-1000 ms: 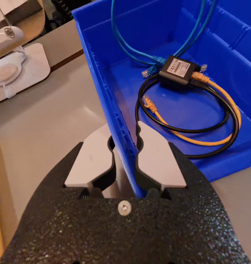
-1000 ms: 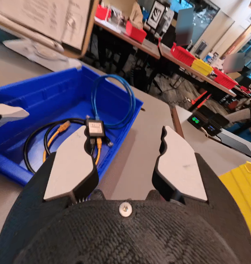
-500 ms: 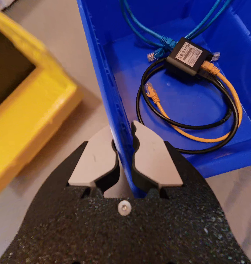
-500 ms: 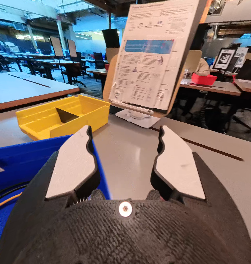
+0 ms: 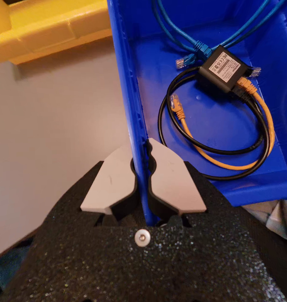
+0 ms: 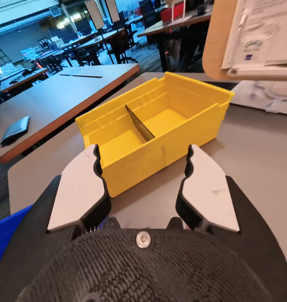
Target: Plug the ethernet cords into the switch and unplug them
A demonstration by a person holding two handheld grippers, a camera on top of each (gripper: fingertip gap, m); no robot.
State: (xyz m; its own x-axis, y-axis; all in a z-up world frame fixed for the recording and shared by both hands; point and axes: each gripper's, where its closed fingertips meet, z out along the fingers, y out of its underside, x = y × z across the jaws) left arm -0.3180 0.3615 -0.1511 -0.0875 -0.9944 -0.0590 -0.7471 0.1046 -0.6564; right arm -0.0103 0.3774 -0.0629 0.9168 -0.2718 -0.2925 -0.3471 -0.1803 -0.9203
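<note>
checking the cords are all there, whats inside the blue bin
Inside the blue bin: a black switch, plus blue, orange and black ethernet cords. The switch hides its own ports; the bin's far end is out of frame.

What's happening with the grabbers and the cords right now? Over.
Left gripper clamped on blue bin wall. Right gripper open, empty. Switch and cords in bin, untouched.

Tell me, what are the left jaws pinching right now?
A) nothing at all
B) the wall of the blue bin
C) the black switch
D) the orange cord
B: the left gripper is closed on the side wall of the blue bin, one jaw inside and one outside, while the switch and orange cord lie untouched on the bin's floor.
</note>
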